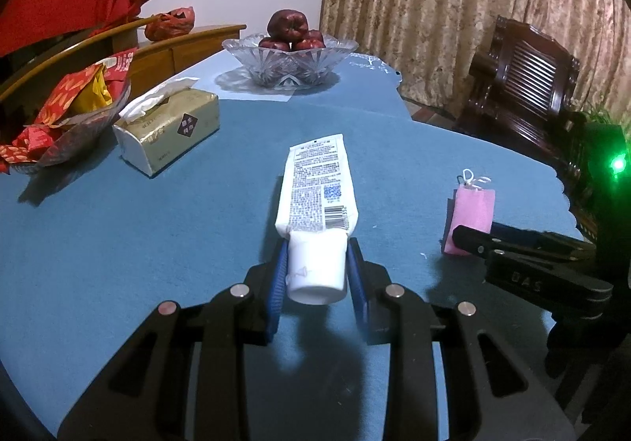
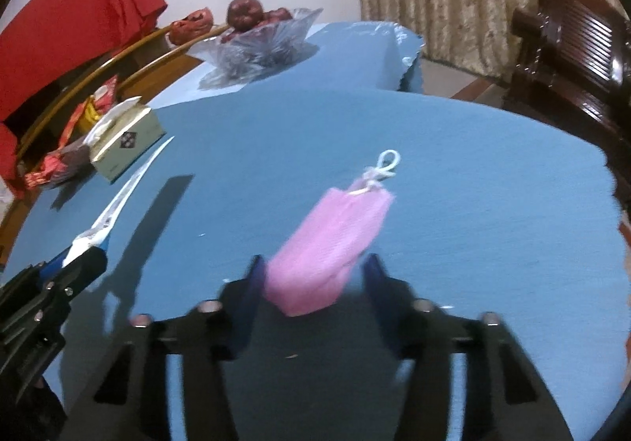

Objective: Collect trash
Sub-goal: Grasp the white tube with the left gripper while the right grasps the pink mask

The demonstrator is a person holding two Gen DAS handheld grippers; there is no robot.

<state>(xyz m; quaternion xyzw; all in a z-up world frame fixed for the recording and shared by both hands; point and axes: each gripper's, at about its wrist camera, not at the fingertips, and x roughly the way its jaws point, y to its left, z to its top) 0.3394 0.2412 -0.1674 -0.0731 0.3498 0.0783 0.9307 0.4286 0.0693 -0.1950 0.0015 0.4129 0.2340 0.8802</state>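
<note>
Both grippers at their trash, above the blue table (image 1: 118, 243).
Left gripper (image 1: 317, 267) pinches only the tube (image 1: 315, 184) cap, so it may swing loose; right gripper (image 2: 311, 279) is spread around the pouch (image 2: 331, 247), which may slide toward the right edge.

A flattened white tube (image 1: 315, 200), printed side up, is held by its cap, its crimped end pointing away. A pink pouch (image 2: 329, 247) with a white cord loop is seen tilted, to the tube's right.

Dim indoor light w/ a bluish cast; hard shadows fall left of the tissue box (image 1: 169, 127) and under the fruit bowl (image 1: 290, 56). Left wrist view is sharp, the right wrist view motion-blurred (esp. the pink pouch (image 2: 331, 247)). Fisheye bending and black corners in both; a green LED (image 1: 618, 165) flares at the left wrist view's edge.
</note>
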